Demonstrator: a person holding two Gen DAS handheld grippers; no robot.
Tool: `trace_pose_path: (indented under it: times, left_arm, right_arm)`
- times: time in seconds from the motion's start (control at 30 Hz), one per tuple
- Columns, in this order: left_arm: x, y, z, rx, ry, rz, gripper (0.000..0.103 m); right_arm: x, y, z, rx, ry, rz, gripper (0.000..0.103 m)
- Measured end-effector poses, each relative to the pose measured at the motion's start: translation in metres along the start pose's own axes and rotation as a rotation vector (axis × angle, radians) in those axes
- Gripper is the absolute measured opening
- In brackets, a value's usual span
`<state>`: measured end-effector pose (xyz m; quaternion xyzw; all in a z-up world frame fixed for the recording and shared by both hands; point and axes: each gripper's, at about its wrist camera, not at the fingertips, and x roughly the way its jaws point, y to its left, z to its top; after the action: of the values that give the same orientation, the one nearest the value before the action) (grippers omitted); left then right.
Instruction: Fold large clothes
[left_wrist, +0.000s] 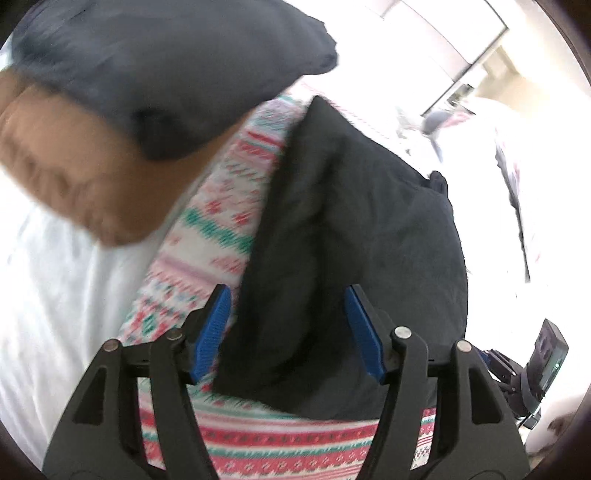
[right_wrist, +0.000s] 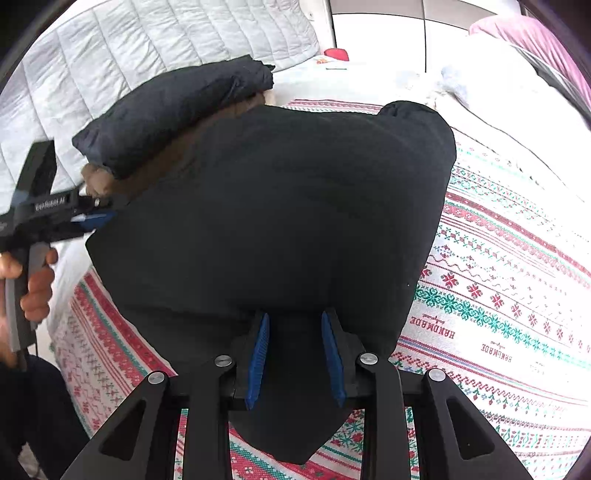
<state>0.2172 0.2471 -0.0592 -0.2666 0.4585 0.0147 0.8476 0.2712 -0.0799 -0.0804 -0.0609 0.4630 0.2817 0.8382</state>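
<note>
My right gripper (right_wrist: 295, 354) sits at the near edge of the black garment (right_wrist: 280, 206), with a fold of that cloth between its 2 blue pads; the jaws stand narrow and look pinched on it. The garment lies on the patterned bedspread (right_wrist: 498, 295), bulging up and running away from me toward the far side, its long axis roughly along my right gripper's line.

My left gripper (left_wrist: 288, 332) hangs over the garment's left edge, jaws about half apart; the cloth shows below them, but I cannot tell that the pads touch it, so I judge it empty. From the right wrist view that gripper (right_wrist: 92, 218) is right at the garment's left border.

Just beyond the garment's far-left corner is a stack: a folded dark blue piece (right_wrist: 173, 114) on a brown one (right_wrist: 99, 184). Right of the garment the bedspread lies bare, so that side gives room.
</note>
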Motion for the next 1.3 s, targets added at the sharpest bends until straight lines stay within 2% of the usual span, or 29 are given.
trace_pose_path:
  times: [0.1,0.23,0.37,0.43,0.5,0.57,0.63,0.7,0.77,0.83,0.87,1.1,1.17,1.2,1.27,1.3]
  left_arm:
    - [-0.004,0.004,-0.007,-0.002,0.019,0.007,0.065]
    - [-0.013,0.001,-0.014,0.022,0.0,0.012,0.065]
    - [-0.014,0.009,-0.02,-0.017,0.019,-0.002,0.065]
    - [-0.018,0.015,-0.019,-0.05,0.015,-0.052,0.065]
    - [-0.029,0.018,-0.018,-0.073,-0.025,-0.134,0.065]
    - [-0.039,0.011,-0.018,-0.043,-0.066,-0.183,0.065]
    - [-0.038,0.002,-0.021,0.01,-0.06,-0.151,0.071]
    - [-0.023,-0.006,-0.028,0.059,0.001,-0.064,0.072]
    - [-0.005,-0.009,-0.032,0.061,0.048,-0.006,0.077]
    - [0.002,-0.004,-0.034,0.039,0.055,0.028,0.091]
    - [0.004,-0.003,-0.033,0.036,0.058,0.037,0.092]
    - [0.025,0.011,-0.034,-0.01,0.112,0.001,0.092]
    - [0.024,0.011,-0.034,-0.013,0.125,-0.043,0.08]
    - [0.023,0.013,-0.034,-0.027,0.135,-0.065,0.076]
    - [0.02,0.014,-0.034,-0.035,0.143,-0.09,0.072]
    - [0.02,0.009,-0.034,-0.034,0.142,-0.09,0.071]
  right_arm:
    - [-0.003,0.004,0.016,-0.005,-0.001,-0.004,0.03]
    - [0.003,0.0,0.019,-0.003,-0.002,0.001,0.03]
    - [0.006,-0.006,0.019,-0.006,-0.003,-0.001,0.03]
    - [0.006,-0.007,0.018,-0.004,-0.004,0.0,0.03]
    - [0.006,-0.007,0.017,-0.004,-0.002,0.001,0.031]
    - [0.007,-0.007,0.017,-0.004,-0.001,0.0,0.031]
    - [0.008,-0.007,0.017,-0.001,-0.001,0.0,0.031]
    - [0.008,-0.007,0.016,-0.001,-0.004,0.0,0.031]
    - [0.009,-0.007,0.016,-0.001,-0.004,0.004,0.031]
    - [0.01,-0.008,0.016,0.001,-0.003,0.01,0.031]
    - [0.011,-0.008,0.017,0.001,-0.003,0.012,0.031]
    - [0.013,-0.009,0.018,0.008,-0.003,0.015,0.031]
    - [0.012,-0.011,0.018,0.014,-0.004,0.025,0.031]
    - [0.011,-0.013,0.019,0.02,-0.008,0.036,0.031]
    - [0.007,-0.019,0.02,0.041,-0.023,0.11,0.044]
    - [0.003,-0.026,0.021,0.067,-0.031,0.187,0.058]
